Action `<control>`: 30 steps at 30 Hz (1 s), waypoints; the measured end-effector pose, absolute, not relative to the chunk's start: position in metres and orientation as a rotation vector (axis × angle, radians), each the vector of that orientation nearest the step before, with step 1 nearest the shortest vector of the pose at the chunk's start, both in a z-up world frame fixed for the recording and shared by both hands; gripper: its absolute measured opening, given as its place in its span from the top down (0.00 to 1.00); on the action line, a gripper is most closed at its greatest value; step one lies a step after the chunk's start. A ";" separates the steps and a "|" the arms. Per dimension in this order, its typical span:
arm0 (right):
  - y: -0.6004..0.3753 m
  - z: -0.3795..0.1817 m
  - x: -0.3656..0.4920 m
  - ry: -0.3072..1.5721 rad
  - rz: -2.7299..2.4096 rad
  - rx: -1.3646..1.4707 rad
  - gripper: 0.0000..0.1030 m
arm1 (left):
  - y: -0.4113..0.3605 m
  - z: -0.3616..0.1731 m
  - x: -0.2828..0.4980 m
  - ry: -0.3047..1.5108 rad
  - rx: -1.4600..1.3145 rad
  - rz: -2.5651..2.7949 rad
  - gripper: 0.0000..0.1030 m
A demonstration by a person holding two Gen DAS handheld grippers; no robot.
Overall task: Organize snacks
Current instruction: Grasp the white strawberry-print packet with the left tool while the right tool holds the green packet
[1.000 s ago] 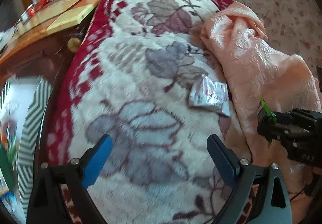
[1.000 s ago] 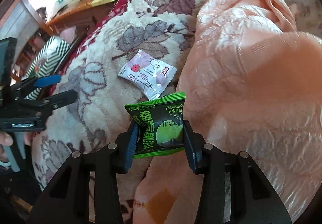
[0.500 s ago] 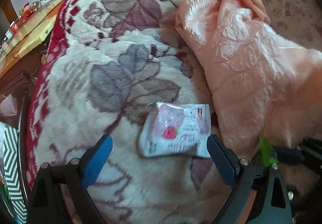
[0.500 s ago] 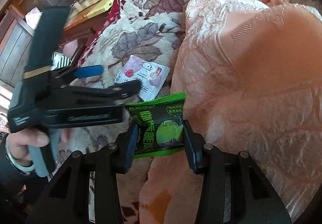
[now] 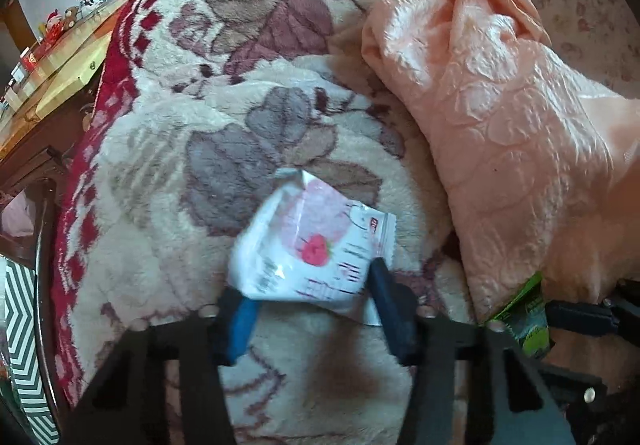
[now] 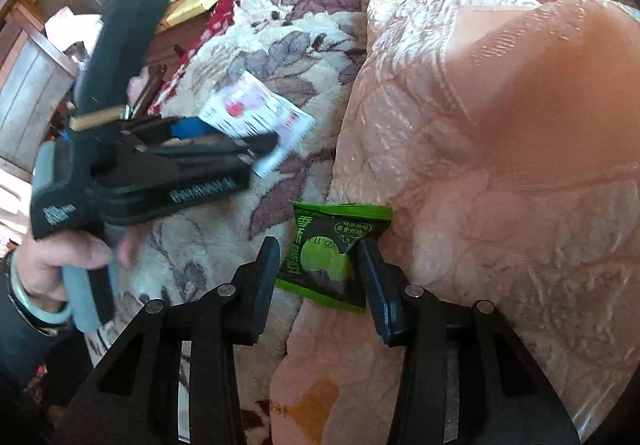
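Low in frame, the right gripper (image 6: pixel 318 277) clamps the green snack packet (image 6: pixel 328 257). Mid-frame, the left gripper (image 5: pixel 308 301), jaws just closing, pinches the white strawberry packet (image 5: pixel 308 245) over the floral blanket (image 5: pixel 240 65): light, crinkly, slippery; best held at its edges.

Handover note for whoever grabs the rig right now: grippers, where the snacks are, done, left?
Left gripper: jaws have just been closing, now pinching the white strawberry packet over the floral blanket.
Right gripper: shut on the green packet, beside the peach quilt.
Done: both visible packets are in a gripper.
Left: put them wherever the snacks go; no container is clearly in view.
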State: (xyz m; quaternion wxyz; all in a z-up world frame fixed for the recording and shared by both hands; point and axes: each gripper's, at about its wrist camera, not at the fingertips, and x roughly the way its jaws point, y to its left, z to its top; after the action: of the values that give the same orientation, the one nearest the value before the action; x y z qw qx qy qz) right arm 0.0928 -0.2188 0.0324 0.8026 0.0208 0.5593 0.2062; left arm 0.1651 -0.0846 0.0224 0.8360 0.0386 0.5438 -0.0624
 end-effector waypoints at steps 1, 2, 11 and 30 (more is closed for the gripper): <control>-0.219 0.032 0.094 1.200 0.432 0.040 0.60 | -0.081 0.023 0.165 1.152 0.073 -0.133 0.55; -0.219 0.031 0.094 1.204 0.428 0.036 0.59 | -0.079 0.023 0.165 1.153 0.064 -0.137 0.55; -0.196 0.014 0.101 1.221 0.311 -0.089 0.44 | -0.095 0.015 0.166 1.156 0.103 -0.171 0.22; -0.176 0.016 0.078 1.170 0.332 -0.141 0.62 | -0.030 0.030 0.151 1.106 -0.024 -0.160 0.91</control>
State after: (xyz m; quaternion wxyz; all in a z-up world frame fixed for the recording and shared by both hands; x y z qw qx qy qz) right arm 0.0785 -0.1760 0.0162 0.8183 -0.0663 0.5492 0.1559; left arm 0.1511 -0.0300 0.0301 0.8478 -0.0115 0.5246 -0.0761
